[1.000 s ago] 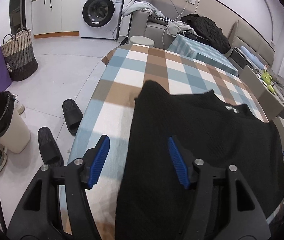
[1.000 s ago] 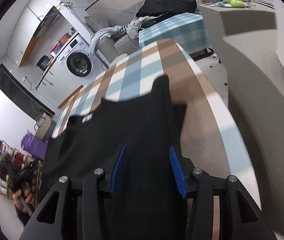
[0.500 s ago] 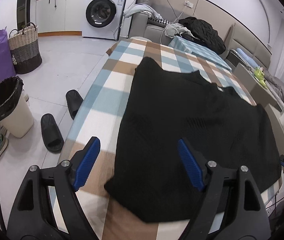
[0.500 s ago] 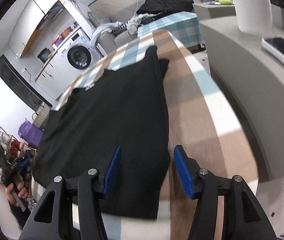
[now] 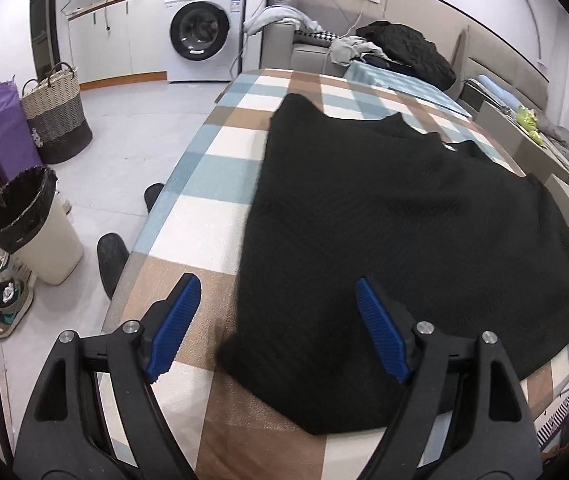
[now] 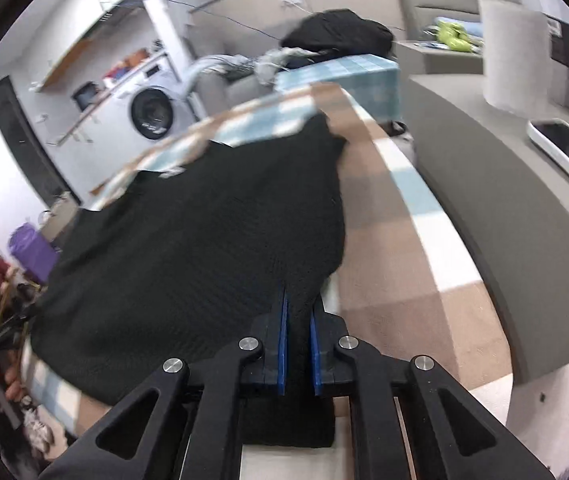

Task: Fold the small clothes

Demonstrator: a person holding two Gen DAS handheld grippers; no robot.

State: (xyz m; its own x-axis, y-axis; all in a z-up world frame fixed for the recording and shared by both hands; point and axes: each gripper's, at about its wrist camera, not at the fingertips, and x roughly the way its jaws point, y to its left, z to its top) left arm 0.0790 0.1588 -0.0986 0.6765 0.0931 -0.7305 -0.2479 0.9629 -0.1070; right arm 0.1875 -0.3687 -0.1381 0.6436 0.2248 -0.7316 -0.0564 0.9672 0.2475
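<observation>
**Now one hem corner is pinched, the other waits**

Here we have the black knit sweater (image 5: 404, 232) spread flat on the checked tabletop (image 5: 212, 184), neck away from us, so its hem lies within reach. Our right gripper (image 6: 297, 344) has just been closing, and its jaws now clamp the sweater's near right corner. Our left gripper (image 5: 280, 328) hangs with jaws spread wide, straddling the near left corner without pressing it. Judging by this, we want both corners held to lift the hem evenly for a fold.
</observation>
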